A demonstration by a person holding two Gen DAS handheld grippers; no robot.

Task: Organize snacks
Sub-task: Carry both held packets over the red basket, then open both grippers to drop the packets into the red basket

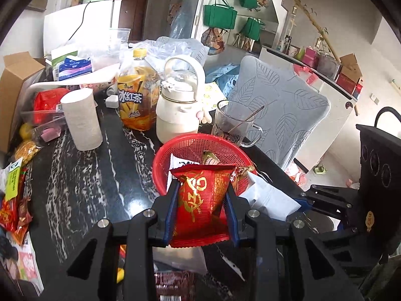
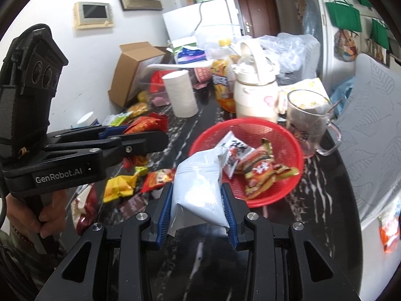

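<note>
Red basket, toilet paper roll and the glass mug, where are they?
red basket (image 2: 283, 188): right wrist view, on its front rim.
toilet paper roll (image 1: 81, 120): left wrist view, on its side.
glass mug (image 2: 307, 123): right wrist view, on its glass wall.

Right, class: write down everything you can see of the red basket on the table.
The red basket is a round, shallow bowl of plastic mesh with a solid rim. It sits upright on the dark marbled table, just in front of a cream jug and a glass mug. Inside lie a few wrapped snacks, one white, the others red and green. It is far from full.
</note>
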